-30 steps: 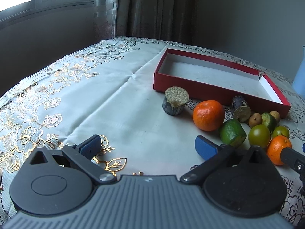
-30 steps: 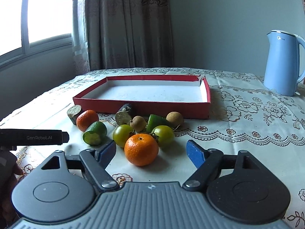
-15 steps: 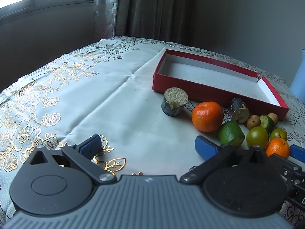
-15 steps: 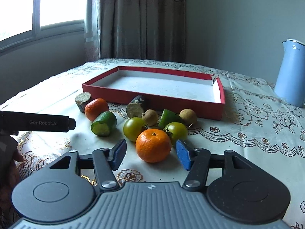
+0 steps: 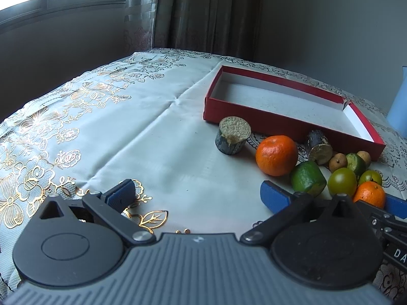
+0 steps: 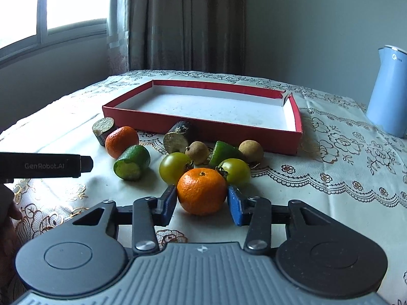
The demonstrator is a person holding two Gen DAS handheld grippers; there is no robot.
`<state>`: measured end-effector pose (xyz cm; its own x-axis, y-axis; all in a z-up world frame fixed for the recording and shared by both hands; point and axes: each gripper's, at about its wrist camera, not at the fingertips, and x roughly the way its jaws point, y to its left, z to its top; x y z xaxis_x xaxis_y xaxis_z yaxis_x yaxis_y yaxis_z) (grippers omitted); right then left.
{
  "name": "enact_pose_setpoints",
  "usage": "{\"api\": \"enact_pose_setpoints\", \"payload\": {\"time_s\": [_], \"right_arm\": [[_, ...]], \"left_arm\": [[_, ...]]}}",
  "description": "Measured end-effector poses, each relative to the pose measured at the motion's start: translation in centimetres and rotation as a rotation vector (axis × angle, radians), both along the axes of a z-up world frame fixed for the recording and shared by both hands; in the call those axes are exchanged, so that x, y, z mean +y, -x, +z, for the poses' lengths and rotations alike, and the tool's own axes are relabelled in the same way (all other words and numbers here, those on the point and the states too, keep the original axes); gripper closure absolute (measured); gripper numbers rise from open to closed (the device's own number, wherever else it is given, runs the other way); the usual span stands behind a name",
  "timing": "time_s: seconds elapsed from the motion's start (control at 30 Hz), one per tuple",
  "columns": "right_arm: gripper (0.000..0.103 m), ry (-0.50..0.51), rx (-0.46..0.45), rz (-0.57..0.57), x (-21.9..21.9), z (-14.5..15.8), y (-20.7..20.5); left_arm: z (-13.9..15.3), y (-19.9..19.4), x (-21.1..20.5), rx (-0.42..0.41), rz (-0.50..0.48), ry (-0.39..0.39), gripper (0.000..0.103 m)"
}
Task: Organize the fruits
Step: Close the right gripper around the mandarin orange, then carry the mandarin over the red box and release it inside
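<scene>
A tangerine (image 6: 202, 190) lies on the tablecloth at the front of a cluster of fruit. My right gripper (image 6: 202, 203) is closing on it, and both blue pads (image 6: 169, 203) touch its sides. In the left wrist view the same tangerine (image 5: 368, 194) shows at the far right. Behind it lie two green tomatoes (image 6: 175, 167), a cut green fruit (image 6: 132, 162), a second tangerine (image 6: 121, 141) and small brown fruits (image 6: 197, 148). The red box (image 6: 203, 129) beyond them holds nothing. My left gripper (image 5: 198, 195) stands open over bare cloth, left of the fruit.
Two dark cut stumps (image 6: 103, 128) lie against the box's front wall. A blue kettle (image 6: 389, 94) stands at the far right. The floral tablecloth (image 5: 114, 139) spreads wide to the left. A hand (image 6: 7, 216) shows at the left edge under the left gripper's finger (image 6: 51, 165).
The right gripper's jaws have narrowed from wide apart to touching the front tangerine, and the gripper has edged forward around it. The left gripper has stayed put.
</scene>
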<state>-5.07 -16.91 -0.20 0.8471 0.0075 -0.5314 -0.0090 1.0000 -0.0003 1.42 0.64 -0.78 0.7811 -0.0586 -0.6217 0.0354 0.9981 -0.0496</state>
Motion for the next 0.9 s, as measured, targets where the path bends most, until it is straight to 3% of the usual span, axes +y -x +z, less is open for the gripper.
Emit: {"api": "enact_pose_setpoints", "payload": {"time_s": [0.33, 0.9], "right_arm": [[0.061, -0.059, -0.022, 0.006, -0.9, 0.4, 1.4], [0.061, -0.040, -0.034, 0.055, -4.3, 1.9, 2.5]], "left_arm": [[0.0, 0.0, 0.1, -0.007, -0.001, -0.007, 0.000], [0.0, 0.0, -0.3, 0.003, 0.002, -0.047, 0.000]]}}
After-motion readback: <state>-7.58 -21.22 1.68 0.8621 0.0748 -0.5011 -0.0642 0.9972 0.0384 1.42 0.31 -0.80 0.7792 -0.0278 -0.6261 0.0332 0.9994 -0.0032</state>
